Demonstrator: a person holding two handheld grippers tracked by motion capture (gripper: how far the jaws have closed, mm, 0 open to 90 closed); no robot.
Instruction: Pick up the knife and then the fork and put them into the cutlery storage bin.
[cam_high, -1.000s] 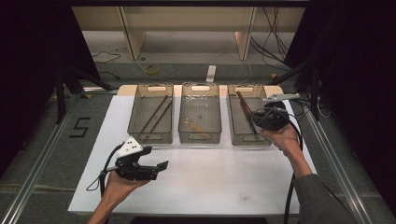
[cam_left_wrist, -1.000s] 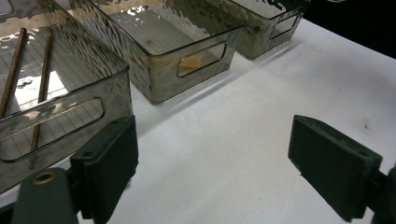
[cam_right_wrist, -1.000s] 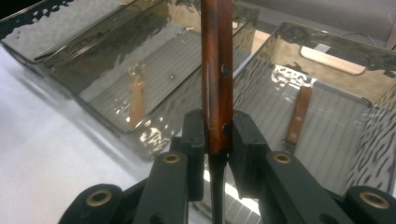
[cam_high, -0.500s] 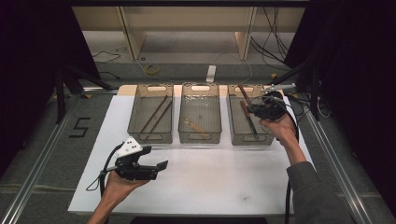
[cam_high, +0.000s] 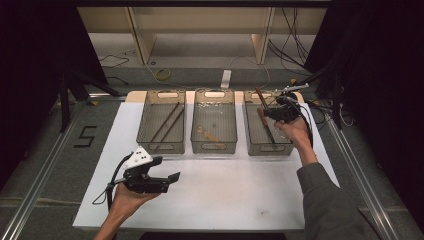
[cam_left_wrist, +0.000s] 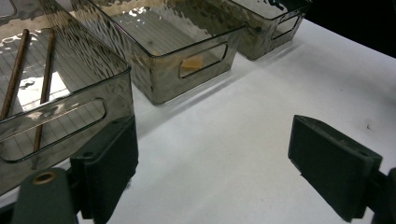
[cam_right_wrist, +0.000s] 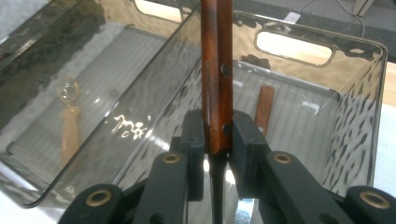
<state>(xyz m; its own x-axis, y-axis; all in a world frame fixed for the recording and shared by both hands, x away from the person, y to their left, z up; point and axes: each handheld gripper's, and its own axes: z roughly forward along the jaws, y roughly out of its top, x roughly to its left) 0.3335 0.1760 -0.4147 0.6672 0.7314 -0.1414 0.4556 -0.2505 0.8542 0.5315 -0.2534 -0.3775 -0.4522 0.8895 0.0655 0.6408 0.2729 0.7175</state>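
1. Right now your right gripper (cam_high: 270, 111) is clamped on a knife (cam_right_wrist: 216, 79) by its brown wooden handle; in the right gripper view the two pads press the handle from both sides, and two dark rivets show on it.
2. You hold that knife over the right bin (cam_high: 250, 142), at its far end, with the handle rising toward the far rim.
3. Your left gripper (cam_high: 167, 181) rests low over the white tabletop (cam_high: 225, 195) near the front left, its jaws spread wide with nothing between them; in the left gripper view, bare table lies between the pads.
4. A second brown-handled piece (cam_right_wrist: 264, 109) lies on the floor of the right bin, and its far part is hard to make out.
5. The knife's blade runs down behind the jaws in the right gripper view, so you cannot see its tip.
6. Two thin brown sticks (cam_high: 167, 122) lie in the left bin (cam_high: 142, 135); a pale utensil (cam_high: 209, 135) lies in the middle bin (cam_high: 196, 145), too blurred to name.
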